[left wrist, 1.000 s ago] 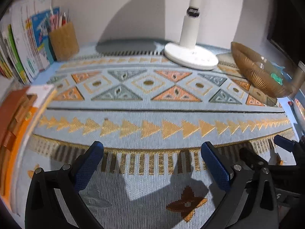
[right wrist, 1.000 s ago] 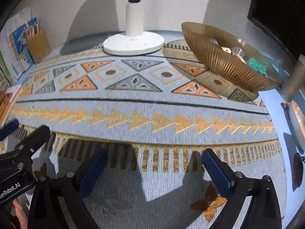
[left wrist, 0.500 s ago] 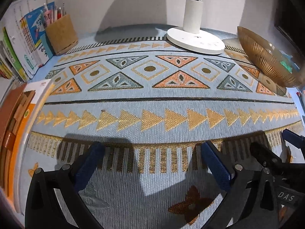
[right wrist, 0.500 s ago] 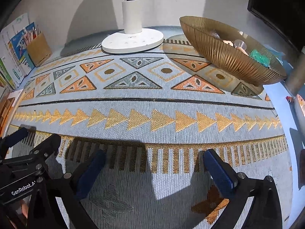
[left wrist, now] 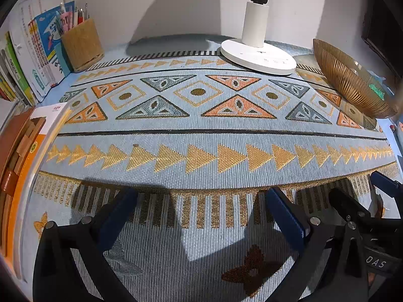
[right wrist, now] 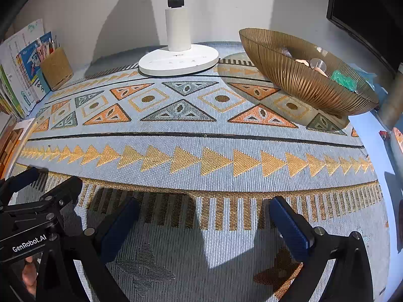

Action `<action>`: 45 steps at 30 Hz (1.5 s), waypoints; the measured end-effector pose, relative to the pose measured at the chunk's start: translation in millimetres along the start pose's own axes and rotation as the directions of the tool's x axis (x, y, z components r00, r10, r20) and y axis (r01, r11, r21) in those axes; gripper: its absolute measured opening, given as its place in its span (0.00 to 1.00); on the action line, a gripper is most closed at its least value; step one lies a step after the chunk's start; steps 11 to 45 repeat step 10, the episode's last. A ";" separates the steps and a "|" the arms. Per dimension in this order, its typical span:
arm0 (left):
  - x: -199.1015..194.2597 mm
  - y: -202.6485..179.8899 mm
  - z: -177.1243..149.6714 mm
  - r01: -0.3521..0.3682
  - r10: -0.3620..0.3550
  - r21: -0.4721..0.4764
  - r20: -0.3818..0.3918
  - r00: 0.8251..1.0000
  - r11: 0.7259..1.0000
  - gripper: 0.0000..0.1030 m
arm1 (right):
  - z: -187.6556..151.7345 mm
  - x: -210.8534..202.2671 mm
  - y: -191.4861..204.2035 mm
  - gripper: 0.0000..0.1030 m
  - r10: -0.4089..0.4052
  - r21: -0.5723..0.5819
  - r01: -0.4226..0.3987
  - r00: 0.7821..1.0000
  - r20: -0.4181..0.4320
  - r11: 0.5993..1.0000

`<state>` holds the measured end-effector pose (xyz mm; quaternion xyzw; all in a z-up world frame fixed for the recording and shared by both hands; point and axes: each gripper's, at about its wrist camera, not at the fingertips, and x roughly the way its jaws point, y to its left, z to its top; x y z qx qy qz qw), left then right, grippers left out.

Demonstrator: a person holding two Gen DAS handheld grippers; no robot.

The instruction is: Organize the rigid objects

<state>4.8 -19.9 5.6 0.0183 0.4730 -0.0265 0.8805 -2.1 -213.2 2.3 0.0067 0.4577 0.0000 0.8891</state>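
Left hand-held gripper [left wrist: 201, 209]: fingers apart, empty, above the counter [left wrist: 201, 136].
Right hand-held gripper [right wrist: 204, 216]: fingers apart, empty.
Bowl [right wrist: 302, 80]: far ahead, to the right, well apart from both.

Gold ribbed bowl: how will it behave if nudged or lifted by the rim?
The gold ribbed bowl looks thin and translucent, so probably light and fragile. It seems to rest on a narrow base with wide flaring sides, so a rim push may tip it. Loose items inside would likely shift.

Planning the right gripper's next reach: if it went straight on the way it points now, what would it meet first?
Probably nothing nearby: the open right gripper faces bare patterned mat. Farther along that line stands the white lamp base, likely first, though depth is unclear. The gold bowl sits off to the right.
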 end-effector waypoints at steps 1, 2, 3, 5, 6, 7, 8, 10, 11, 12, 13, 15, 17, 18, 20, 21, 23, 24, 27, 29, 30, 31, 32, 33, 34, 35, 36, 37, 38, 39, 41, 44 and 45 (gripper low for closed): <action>0.0 0.1 -0.1 0.001 -0.001 -0.001 0.000 1.000 1.000 1.00 | 0.0 0.0 0.0 1.00 0.000 0.000 0.000 1.000 0.000 1.000; 0.0 0.0 -0.1 0.000 0.000 0.000 0.000 1.000 1.000 1.00 | -0.1 0.2 0.1 1.00 0.000 0.000 0.000 1.000 0.000 1.000; 0.1 -0.2 -0.1 0.000 0.000 0.000 0.000 1.000 1.000 1.00 | -0.1 0.0 0.0 1.00 0.000 0.000 0.000 1.000 0.000 1.000; 0.0 0.0 -0.1 0.001 -0.001 -0.001 0.000 1.000 1.000 1.00 | 0.0 0.3 0.0 1.00 0.000 0.000 0.000 1.000 0.000 1.000; -0.1 0.0 -0.1 0.001 -0.001 -0.001 0.000 1.000 1.000 1.00 | 0.0 0.1 -0.1 1.00 0.000 0.000 0.000 1.000 0.000 1.000; -0.2 -0.2 -0.2 0.000 0.000 -0.001 0.000 1.000 1.000 1.00 | 0.0 0.4 0.0 1.00 0.000 0.000 0.000 1.000 0.000 1.000; 0.1 -0.9 -0.5 0.001 -0.001 -0.001 0.001 1.000 1.000 1.00 | 0.0 0.4 0.1 1.00 0.000 0.000 0.000 1.000 0.000 1.000; 0.2 -0.5 -0.2 0.001 -0.001 -0.001 0.000 1.000 1.000 1.00 | 0.0 0.4 0.1 1.00 0.000 0.000 0.000 1.000 0.000 1.000; 0.2 -0.5 -0.2 0.001 -0.001 -0.001 0.000 1.000 1.000 1.00 | 0.0 0.4 0.1 1.00 0.000 0.000 0.000 1.000 0.000 1.000; 0.2 -0.5 -0.2 0.001 -0.001 -0.001 0.000 1.000 1.000 1.00 | 0.0 0.4 0.1 1.00 0.000 0.000 0.000 1.000 0.000 1.000; 0.2 -0.5 -0.2 0.001 -0.001 -0.001 0.000 1.000 1.000 1.00 | 0.0 0.4 0.1 1.00 0.000 0.000 0.000 1.000 0.000 1.000; 0.2 -0.5 -0.2 0.001 -0.001 -0.001 0.000 1.000 1.000 1.00 | 0.0 0.4 0.1 1.00 0.000 0.000 0.000 1.000 0.000 1.000; 0.2 -0.5 -0.2 0.001 -0.001 -0.001 0.000 1.000 1.000 1.00 | 0.0 0.4 0.1 1.00 0.000 0.000 0.000 1.000 0.000 1.000; 0.2 -0.5 -0.2 0.001 -0.001 -0.001 0.000 1.000 1.000 1.00 | 0.0 0.4 0.1 1.00 0.000 0.000 0.000 1.000 0.000 1.000; 0.2 -0.5 -0.2 0.001 -0.001 -0.001 0.000 1.000 1.000 1.00 | 0.0 0.4 0.1 1.00 0.000 0.000 0.000 1.000 0.000 1.000; 0.2 -0.5 -0.2 0.001 -0.001 -0.001 0.000 1.000 1.000 1.00 | 0.0 0.4 0.1 1.00 0.000 0.000 0.000 1.000 0.000 1.000; 0.2 -0.5 -0.2 0.001 -0.001 -0.001 0.000 1.000 1.000 1.00 | 0.0 0.4 0.1 1.00 0.000 0.000 0.000 1.000 0.000 1.000; 0.2 -0.5 -0.2 0.001 -0.001 -0.001 0.000 1.000 1.000 1.00 | 0.0 0.4 0.1 1.00 0.000 0.000 0.000 1.000 0.000 1.000; 0.2 -0.5 -0.2 0.001 -0.001 -0.001 0.000 1.000 1.000 1.00 | 0.0 0.4 0.1 1.00 0.000 0.000 0.000 1.000 0.000 1.000; 0.2 -0.5 -0.2 0.001 -0.001 -0.001 0.000 1.000 1.000 1.00 | 0.0 0.4 0.1 1.00 0.000 0.000 0.000 1.000 0.000 1.000; 0.2 -0.5 -0.2 0.001 -0.001 -0.001 0.000 1.000 1.000 1.00 | 0.0 0.4 0.1 1.00 0.000 0.000 0.000 1.000 0.000 1.000; 0.2 -0.5 -0.2 0.001 -0.001 -0.001 0.000 1.000 1.000 1.00 | 0.0 0.4 0.1 1.00 0.000 0.000 0.000 1.000 0.000 1.000; 0.2 -0.5 -0.2 0.001 -0.001 -0.001 0.000 1.000 1.000 1.00 | 0.0 0.4 0.1 1.00 0.000 0.000 0.000 1.000 0.000 1.000; 0.2 -0.5 -0.2 0.001 -0.001 -0.001 0.000 1.000 1.000 1.00 | 0.0 0.4 0.1 1.00 0.000 0.000 0.000 1.000 0.000 1.000; 0.2 -0.5 -0.2 0.001 -0.001 -0.001 0.000 1.000 1.000 1.00 | 0.0 0.4 0.1 1.00 0.000 0.000 0.000 1.000 0.000 1.000; 0.2 -0.5 -0.2 0.001 -0.001 -0.001 0.000 1.000 1.000 1.00 | 0.0 0.4 0.1 1.00 0.000 0.000 0.000 1.000 0.000 1.000; 0.2 -0.5 -0.2 0.001 -0.001 -0.001 0.000 1.000 1.000 1.00 | 0.0 0.4 0.1 1.00 0.000 0.000 0.000 1.000 0.000 1.000; 0.2 -0.5 -0.2 0.001 -0.001 -0.001 0.000 1.000 1.000 1.00 | 0.0 0.4 0.1 1.00 0.000 0.000 0.000 1.000 0.000 1.000; 0.2 -0.5 -0.2 0.001 -0.001 -0.001 0.000 1.000 1.000 1.00 | 0.0 0.4 0.1 1.00 0.000 0.000 0.000 1.000 0.000 1.000; 0.2 -0.5 -0.2 0.001 -0.001 -0.001 0.000 1.000 1.000 1.00 | 0.0 0.4 0.1 1.00 0.000 0.000 0.000 1.000 0.000 1.000; 0.2 -0.5 -0.2 0.001 -0.001 -0.001 0.000 1.000 1.000 1.00 | 0.0 0.4 0.1 1.00 0.000 0.000 0.000 1.000 0.000 1.000; 0.2 -0.5 -0.2 0.001 -0.001 -0.001 0.000 1.000 1.000 1.00 | 0.0 0.4 0.1 1.00 0.000 0.000 0.000 1.000 0.000 1.000; 0.2 -0.5 -0.2 0.001 -0.001 -0.001 0.000 1.000 1.000 1.00 | 0.0 0.4 0.1 1.00 0.000 0.000 0.000 1.000 0.000 1.000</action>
